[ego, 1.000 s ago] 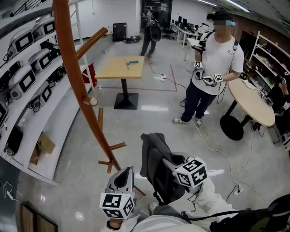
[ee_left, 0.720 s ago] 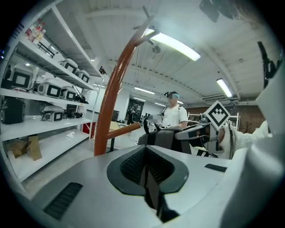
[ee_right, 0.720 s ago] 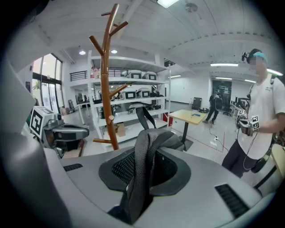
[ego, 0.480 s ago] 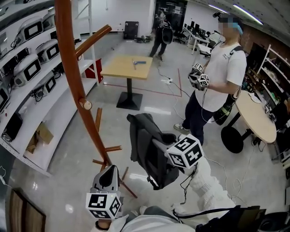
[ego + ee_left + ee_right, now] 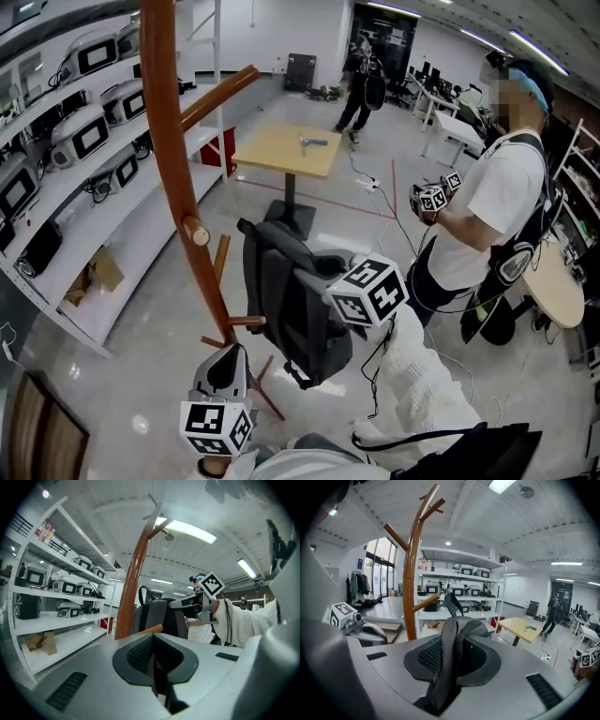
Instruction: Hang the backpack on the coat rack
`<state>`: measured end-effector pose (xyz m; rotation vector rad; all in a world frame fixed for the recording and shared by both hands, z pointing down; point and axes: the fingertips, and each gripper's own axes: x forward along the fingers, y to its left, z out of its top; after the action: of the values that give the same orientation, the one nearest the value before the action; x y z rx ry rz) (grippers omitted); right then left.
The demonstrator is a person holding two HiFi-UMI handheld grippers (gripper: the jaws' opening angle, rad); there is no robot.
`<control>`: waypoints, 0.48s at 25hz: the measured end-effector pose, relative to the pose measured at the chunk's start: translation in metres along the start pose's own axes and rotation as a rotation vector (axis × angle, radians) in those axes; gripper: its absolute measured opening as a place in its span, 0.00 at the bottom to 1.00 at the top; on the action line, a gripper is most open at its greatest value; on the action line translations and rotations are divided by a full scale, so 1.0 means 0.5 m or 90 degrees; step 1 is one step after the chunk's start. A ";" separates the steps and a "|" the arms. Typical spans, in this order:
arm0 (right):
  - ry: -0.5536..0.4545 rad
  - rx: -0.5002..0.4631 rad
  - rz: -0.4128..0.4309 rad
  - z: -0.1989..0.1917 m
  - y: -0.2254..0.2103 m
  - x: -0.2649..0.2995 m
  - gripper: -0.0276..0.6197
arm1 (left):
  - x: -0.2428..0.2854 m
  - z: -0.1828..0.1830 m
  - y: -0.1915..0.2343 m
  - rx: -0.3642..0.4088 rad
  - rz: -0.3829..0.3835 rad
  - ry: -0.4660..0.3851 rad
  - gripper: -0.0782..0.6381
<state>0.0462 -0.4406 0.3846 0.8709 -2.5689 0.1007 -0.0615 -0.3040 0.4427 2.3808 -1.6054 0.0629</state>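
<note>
The dark grey backpack [image 5: 286, 300] hangs in the air from my right gripper [image 5: 321, 281], which is shut on its mesh strap [image 5: 449, 660]. The bag is just right of the tall brown wooden coat rack [image 5: 167, 159], level with a short peg [image 5: 195, 232]. In the right gripper view the rack [image 5: 410, 573] rises straight beyond the strap, its pegs bare. My left gripper [image 5: 225, 370] is low at the bottom, near the rack's foot, shut with nothing in it. From the left gripper view, the backpack [image 5: 157, 616] and the rack [image 5: 133, 583] are ahead.
White shelves [image 5: 80, 150] with devices line the left wall. A square wooden table [image 5: 288, 150] stands behind the rack. At the right a person [image 5: 487, 216] holds two grippers beside a round table [image 5: 553, 281]. Cables lie on the floor.
My right gripper has lifted the backpack higher and carried it left toward the coat rack. The left gripper has shifted only a little and stays shut.
</note>
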 end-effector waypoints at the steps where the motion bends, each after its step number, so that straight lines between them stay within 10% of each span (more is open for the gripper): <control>1: -0.007 -0.003 0.009 0.011 0.005 0.007 0.18 | 0.000 -0.001 0.001 -0.001 0.001 0.001 0.11; 12: -0.042 -0.099 0.073 0.065 0.087 0.017 0.18 | -0.008 -0.004 0.031 -0.012 0.027 0.006 0.11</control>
<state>0.0023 -0.4168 0.3616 0.6794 -2.6459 -0.0955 -0.0771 -0.3054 0.4471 2.3295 -1.6447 0.0682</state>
